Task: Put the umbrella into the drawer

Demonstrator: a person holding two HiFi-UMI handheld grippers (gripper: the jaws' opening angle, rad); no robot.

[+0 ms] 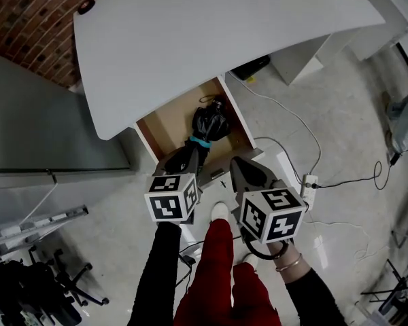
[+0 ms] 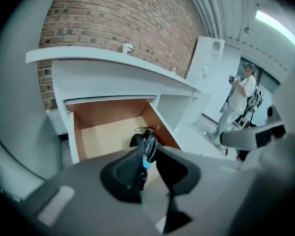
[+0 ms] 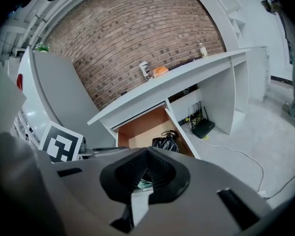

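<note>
Sizing up the folded black umbrella (image 1: 209,122): probably light, with slack, slippery cloth over stiff ribs, so best taken at the firm neck by the teal band (image 1: 200,142), not the bunched fabric. Lies inside the open drawer (image 1: 164,124), along its right wall, banded end toward the front. Left gripper (image 1: 188,156) jaws narrowly apart, that end lined up in the gap, seemingly unpinched. Right gripper (image 1: 249,170) jaws pressed together on nothing. Hidden behind both grippers: drawer front and handle tip.

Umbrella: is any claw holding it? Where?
Seemingly not: the umbrella has its handle end between parted jaws of the left gripper, ungripped; right gripper shut, empty.
</note>
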